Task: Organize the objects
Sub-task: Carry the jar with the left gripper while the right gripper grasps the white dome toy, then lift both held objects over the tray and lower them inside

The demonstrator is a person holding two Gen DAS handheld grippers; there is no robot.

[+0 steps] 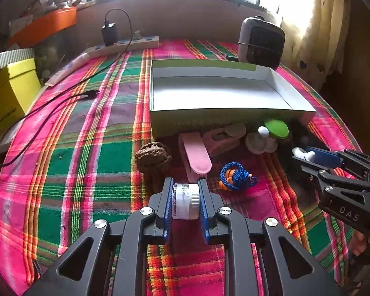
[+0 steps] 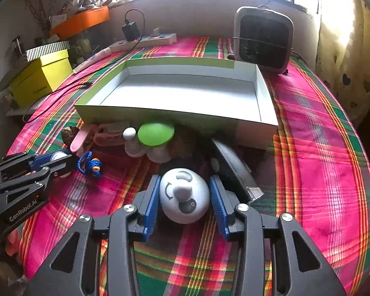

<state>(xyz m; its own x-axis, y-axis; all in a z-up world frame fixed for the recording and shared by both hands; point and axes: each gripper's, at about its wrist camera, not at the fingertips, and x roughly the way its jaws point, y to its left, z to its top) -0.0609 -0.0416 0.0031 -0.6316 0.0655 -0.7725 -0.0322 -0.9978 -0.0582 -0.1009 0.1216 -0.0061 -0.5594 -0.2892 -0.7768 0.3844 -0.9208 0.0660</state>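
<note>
Bright window light falls across a worktop (image 1: 61,172) covered in pink-and-green plaid cloth, where a shallow open cardboard box (image 1: 219,91) with white inside walls sits empty at the far middle. Loose items crowd its near wall: a pink plastic clip (image 1: 197,155), a green-topped white toy (image 1: 276,129), a brown wrinkled walnut-like shell (image 1: 151,159) and a blue knotted cord with orange beads (image 1: 236,176).

At the left, the left gripper (image 1: 185,202) is clamped tight on a small clear round jar with a ribbed silver lid (image 1: 185,202), held on its side between the blue pads.

At the right, the right gripper (image 2: 185,197) straddles a white egg-shaped toy with grey markings (image 2: 183,194) lying on the cloth; its jaws stand partly open, with a slight gap apparent at each pad, so I judge the egg not yet gripped.

Both loads lie short of the box, which is straight ahead and beyond the clutter. Either hand would likely have to lift over the near wall.
</note>
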